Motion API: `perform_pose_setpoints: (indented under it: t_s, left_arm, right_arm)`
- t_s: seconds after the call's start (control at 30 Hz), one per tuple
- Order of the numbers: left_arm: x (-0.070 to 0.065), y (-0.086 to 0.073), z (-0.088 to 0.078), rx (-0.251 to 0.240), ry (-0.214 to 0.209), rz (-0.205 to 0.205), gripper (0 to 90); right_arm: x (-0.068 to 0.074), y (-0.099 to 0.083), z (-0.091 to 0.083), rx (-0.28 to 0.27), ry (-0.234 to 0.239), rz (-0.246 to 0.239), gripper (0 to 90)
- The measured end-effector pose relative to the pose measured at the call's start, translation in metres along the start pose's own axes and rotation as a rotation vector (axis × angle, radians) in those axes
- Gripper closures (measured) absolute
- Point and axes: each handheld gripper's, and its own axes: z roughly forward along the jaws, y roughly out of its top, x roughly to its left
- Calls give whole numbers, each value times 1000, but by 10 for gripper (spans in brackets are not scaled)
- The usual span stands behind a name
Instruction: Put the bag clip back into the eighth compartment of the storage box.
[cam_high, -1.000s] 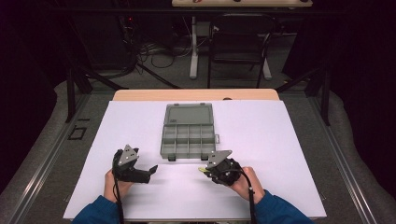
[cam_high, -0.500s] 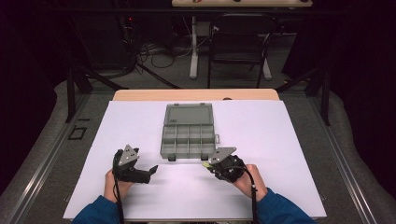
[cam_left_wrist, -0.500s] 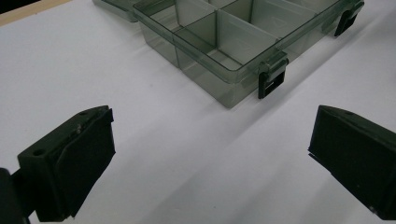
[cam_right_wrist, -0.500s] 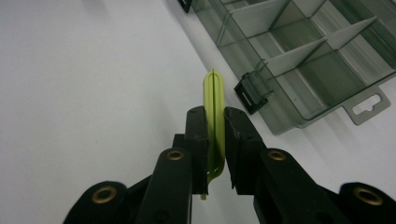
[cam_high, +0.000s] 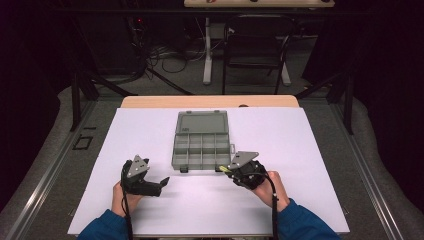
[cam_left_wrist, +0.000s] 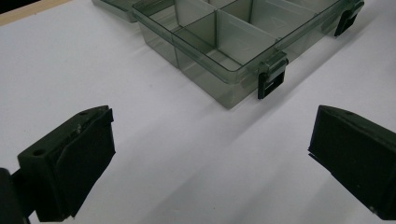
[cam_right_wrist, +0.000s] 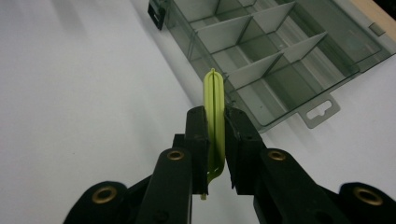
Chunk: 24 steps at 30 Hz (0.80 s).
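Right tool (cam_right_wrist: 215, 140) is seen closed on a thin yellow-green plastic piece (cam_right_wrist: 214, 107), which is clamped edge-on between the two black pads; its rounded tip stands out beyond them toward the organizer box (cam_right_wrist: 280, 51). In the high view the right tool (cam_high: 226, 170) is held by the right hand (cam_high: 267, 185) just beside the near right corner of the organizer box (cam_high: 201, 145), with the yellow-green plastic piece (cam_high: 223, 169) visible as a small sliver at its front. Whether the piece touches the box cannot be told.

Left tool (cam_left_wrist: 205, 154) is held wide, with nothing between its pads and only the white surface (cam_left_wrist: 140, 140) seen in the gap. In the high view the left tool (cam_high: 162, 182) is gripped by the left hand (cam_high: 125, 195) and lies low over the surface (cam_high: 310, 150), near the box's near left corner but apart from it, pointing to the right.

The organizer box (cam_left_wrist: 224, 42) is made of grey translucent plastic and is laid open, its lid (cam_high: 202, 122) folded flat on the far side. Its tray is divided into several compartments, and nothing can be made out in them. Two dark latches (cam_left_wrist: 271, 81) are fitted on its near wall. Blue sleeves (cam_high: 300, 222) are seen at the bottom edge of the high view.
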Motion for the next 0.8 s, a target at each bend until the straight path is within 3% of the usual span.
perform_pose_setpoints:
  t_s: [0.53, 0.8]
  left_arm:
    - [0, 0, 0, -4, 0, 7, 1]
    - [0, 0, -1, -3, 5, 8, 1]
  right_arm:
    - [-17, 18, -2, -33, -54, 14, 803]
    - [-24, 24, 1, -40, -58, 27, 803]
